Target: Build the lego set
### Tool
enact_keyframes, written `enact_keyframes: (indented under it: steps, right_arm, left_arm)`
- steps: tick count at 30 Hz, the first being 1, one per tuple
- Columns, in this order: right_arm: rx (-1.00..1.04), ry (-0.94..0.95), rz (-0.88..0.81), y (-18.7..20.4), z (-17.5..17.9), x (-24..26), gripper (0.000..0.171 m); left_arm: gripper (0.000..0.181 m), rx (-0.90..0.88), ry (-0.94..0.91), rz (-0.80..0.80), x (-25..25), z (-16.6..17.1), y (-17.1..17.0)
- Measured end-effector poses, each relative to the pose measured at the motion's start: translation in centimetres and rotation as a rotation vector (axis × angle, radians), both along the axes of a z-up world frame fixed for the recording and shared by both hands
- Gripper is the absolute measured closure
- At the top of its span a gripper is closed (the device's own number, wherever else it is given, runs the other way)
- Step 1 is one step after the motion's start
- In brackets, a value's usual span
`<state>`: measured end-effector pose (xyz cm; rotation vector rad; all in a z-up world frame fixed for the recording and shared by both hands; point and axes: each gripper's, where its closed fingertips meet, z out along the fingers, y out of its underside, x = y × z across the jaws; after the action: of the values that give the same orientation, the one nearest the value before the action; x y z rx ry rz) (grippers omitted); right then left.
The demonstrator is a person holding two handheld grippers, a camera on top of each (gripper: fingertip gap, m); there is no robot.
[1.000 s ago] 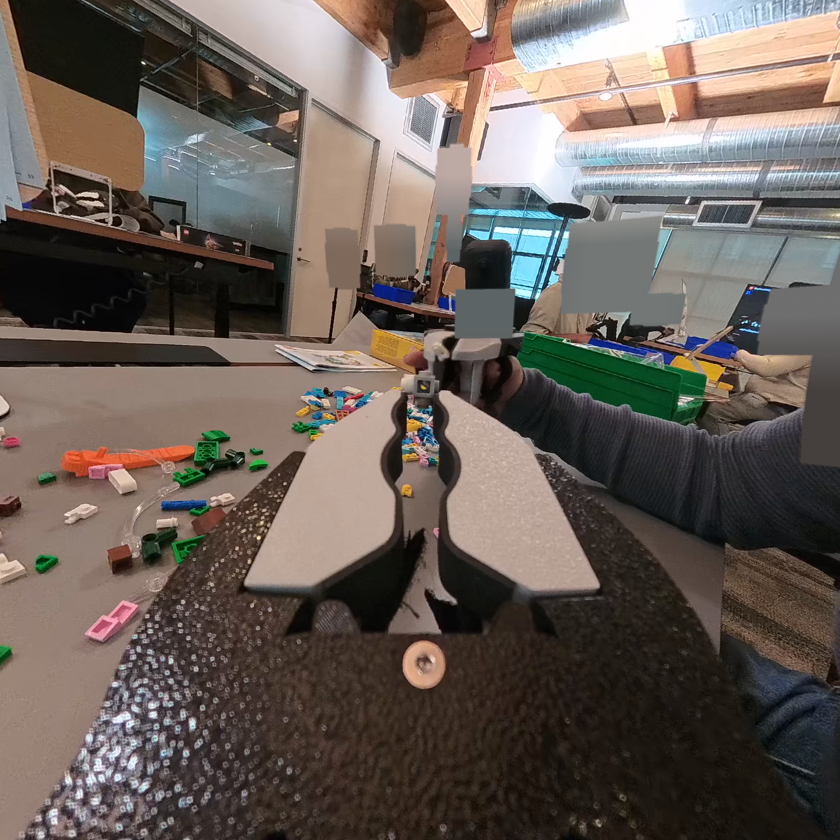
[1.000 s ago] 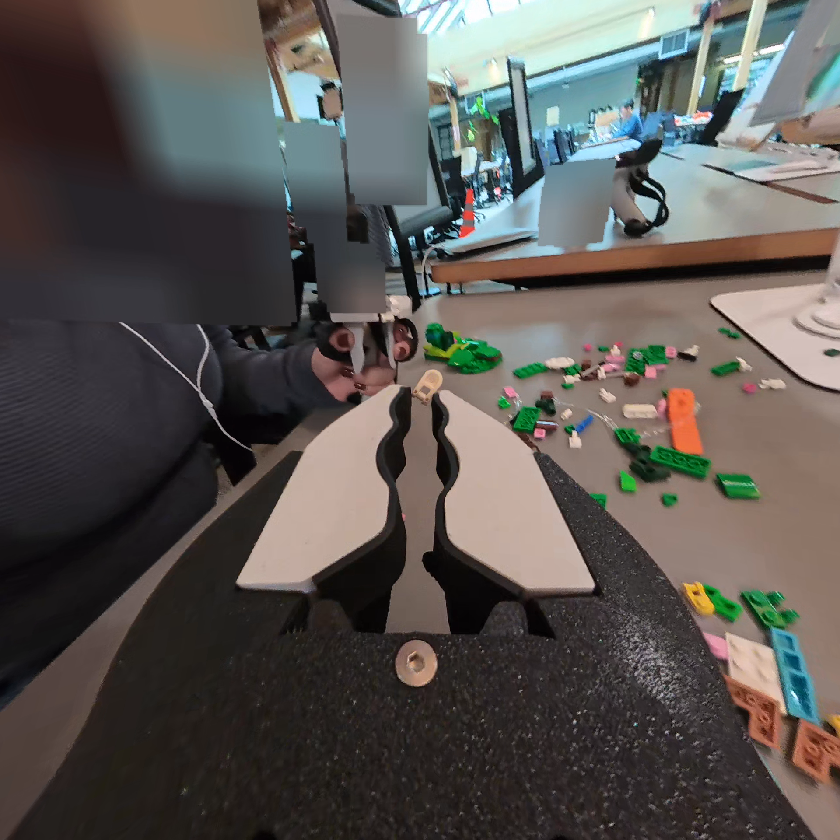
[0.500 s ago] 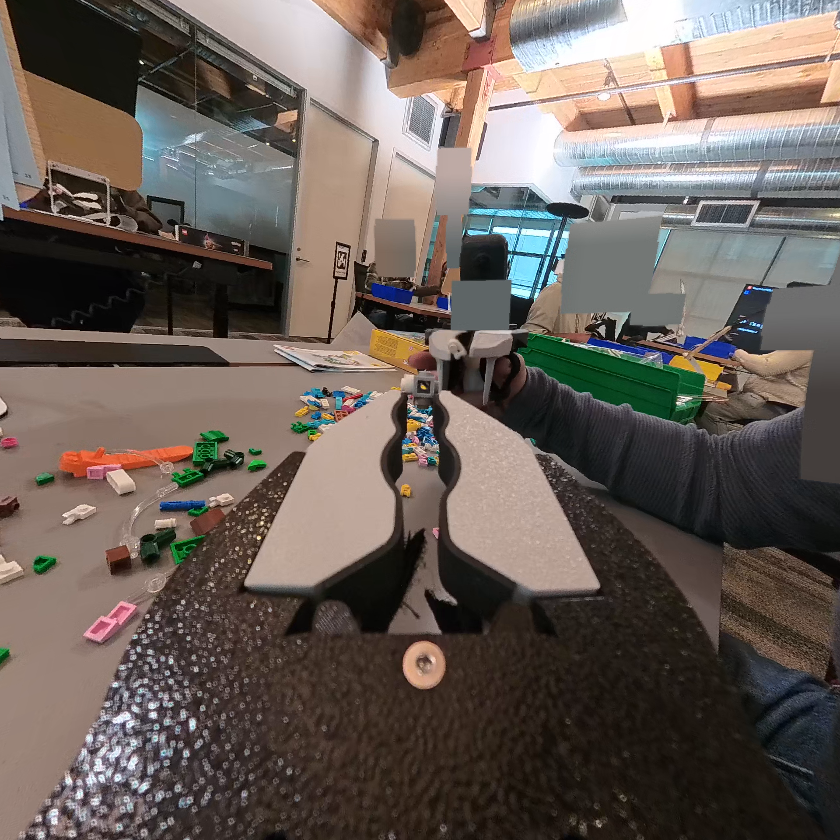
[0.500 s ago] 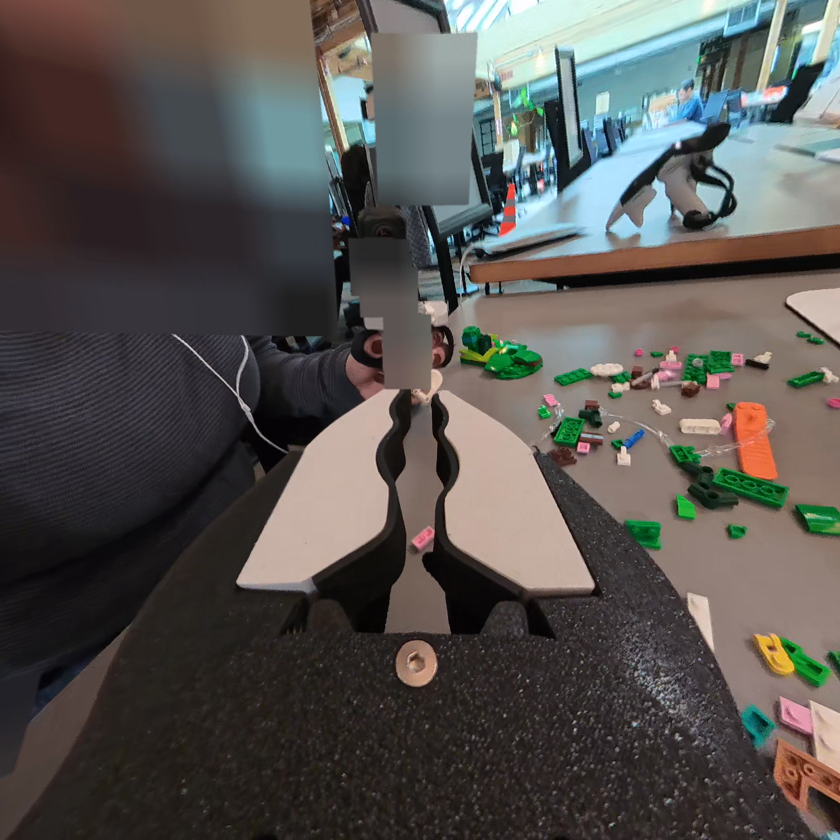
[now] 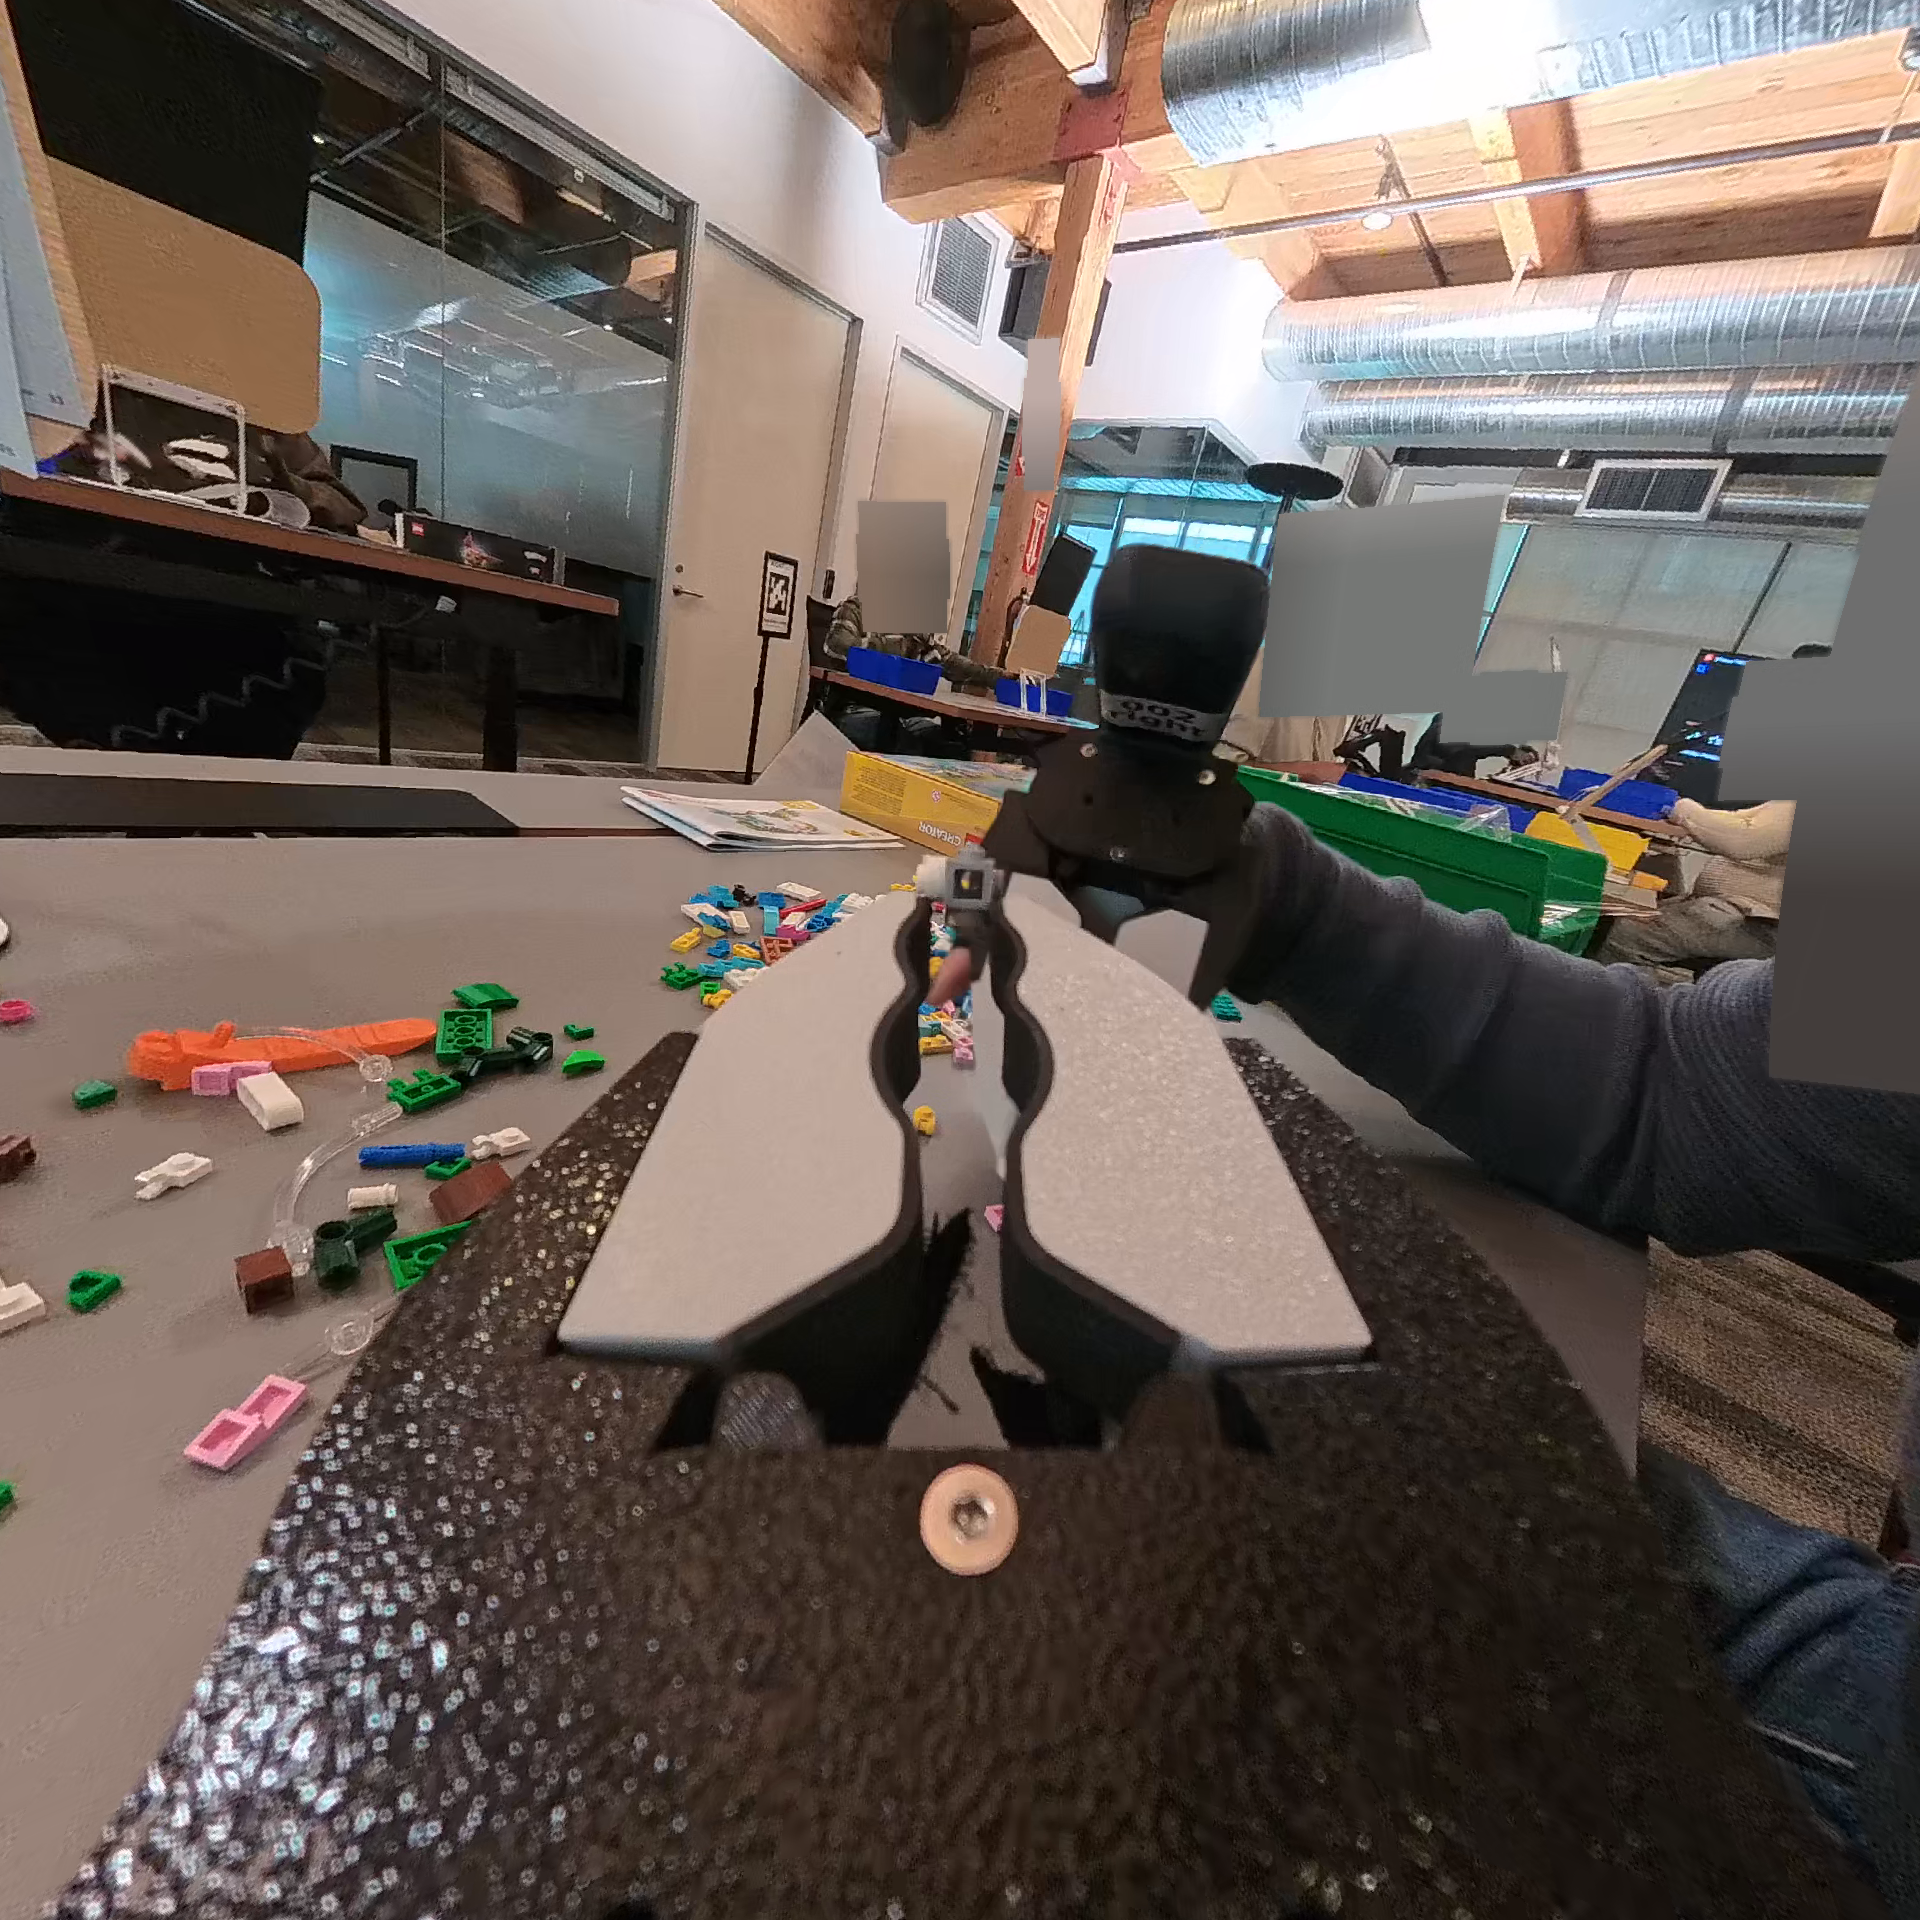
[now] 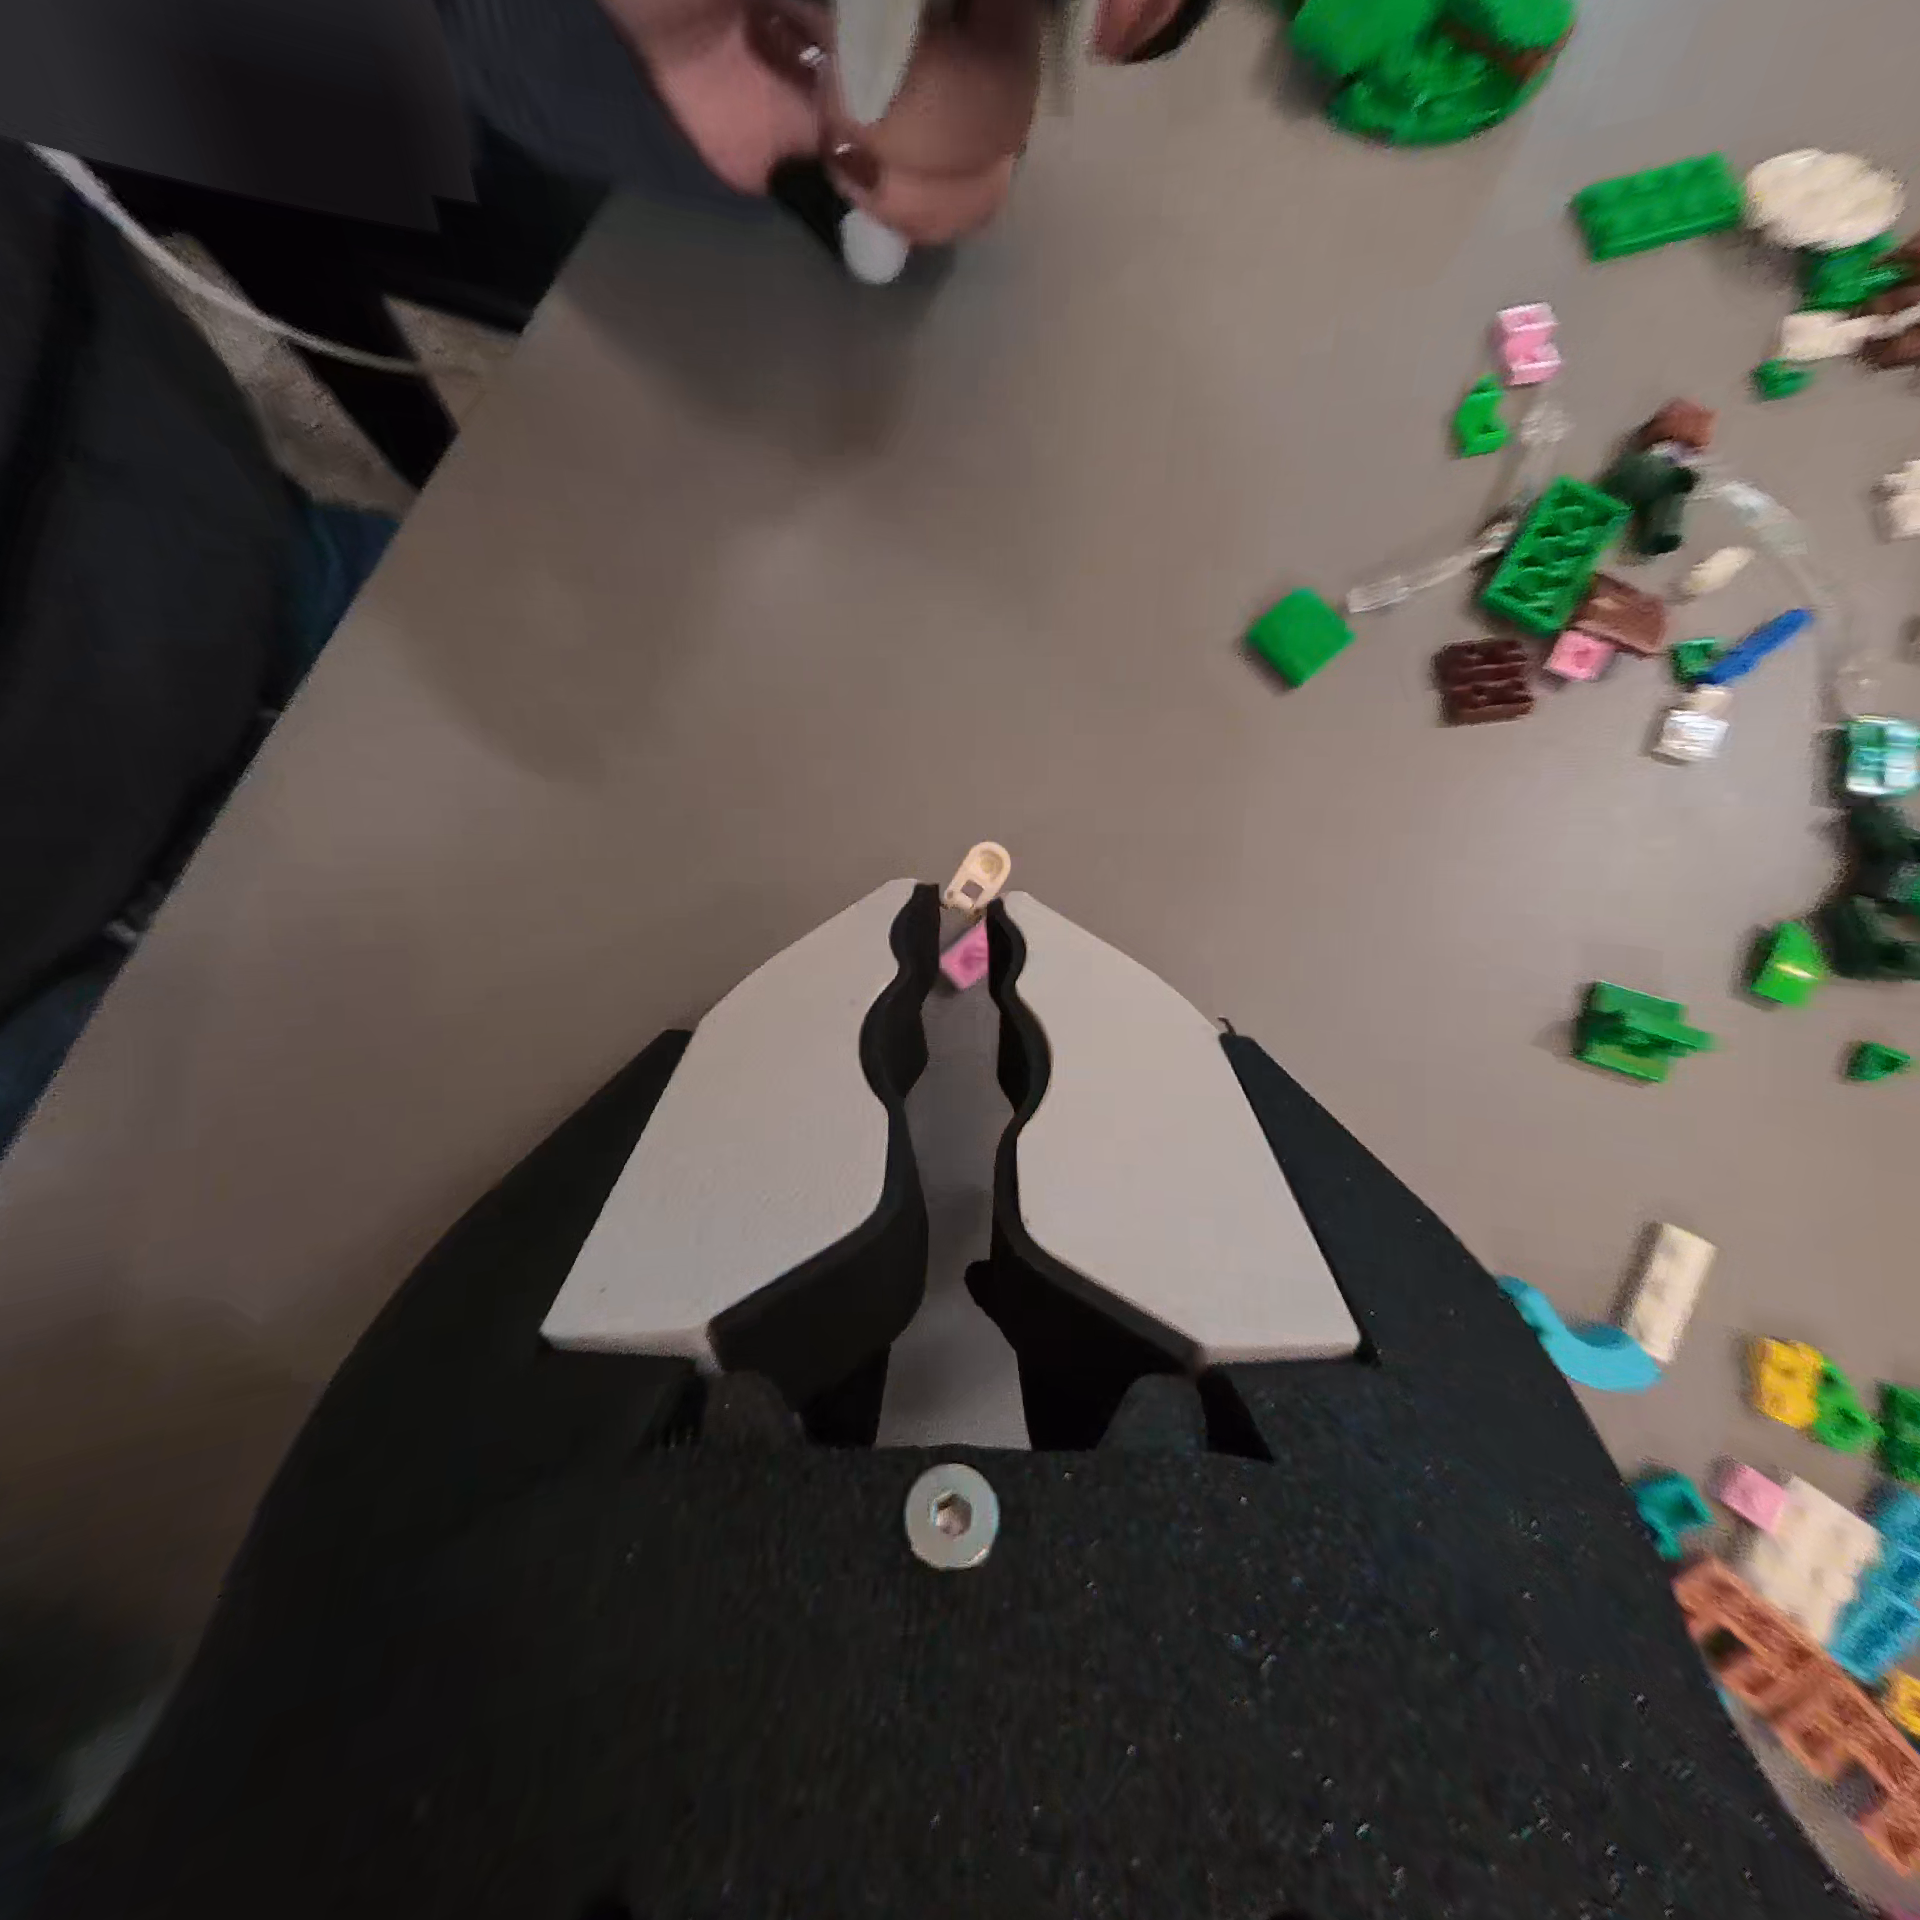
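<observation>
My left gripper (image 5: pixel 956 916) is shut on a small grey and white lego assembly (image 5: pixel 961 881), held above the grey table (image 5: pixel 312 914). My right gripper (image 6: pixel 961 902) is shut on a small tan lego piece (image 6: pixel 978 875) and points down at the table (image 6: pixel 727 623). A pink piece (image 6: pixel 964 961) lies on the table and shows between its fingers. In the left wrist view the right gripper (image 5: pixel 1132 862) hangs just behind the grey assembly, held by a hand in a dark blue sleeve (image 5: pixel 1455 1039). The left hand (image 6: pixel 883 156) shows blurred at the top of the right wrist view.
Loose bricks lie to the left: an orange piece (image 5: pixel 281 1044), green plates (image 5: pixel 462 1034) and a colourful pile (image 5: pixel 769 925). A booklet (image 5: pixel 748 821), a yellow box (image 5: pixel 935 810) and a green bin (image 5: pixel 1434 852) stand behind. A green build (image 6: pixel 1423 62) and scattered green bricks (image 6: pixel 1553 556) lie at the right. Spacing between my two grippers at the tips: around 12 centimeters.
My right gripper has tipped from level to pointing down at the table, still holding the tan piece, and has come closer to the left gripper. The left gripper has stayed put.
</observation>
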<state>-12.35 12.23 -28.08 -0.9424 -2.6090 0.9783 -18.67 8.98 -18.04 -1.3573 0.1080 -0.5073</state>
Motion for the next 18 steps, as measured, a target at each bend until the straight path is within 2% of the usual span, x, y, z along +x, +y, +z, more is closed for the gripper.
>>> enact_keyframes:
  steps: [3, 6, 18]
  right_arm:
    - [0.012, -0.121, 0.048, -1.2, -1.0, 1.3, 0.163]
    - [0.093, -0.167, 0.057, -1.2, -2.0, 1.6, 0.163]
    - [0.136, -0.168, 0.051, -1.2, -2.1, 1.5, 0.163]
  left_arm:
    - [0.171, -0.001, 0.0, -0.001, 0.0, 0.0, 0.0]
    - [0.171, 0.0, -0.001, -0.001, 0.0, 0.0, 0.0]
    - [0.171, 0.0, 0.0, -0.001, 0.0, 0.0, 0.0]
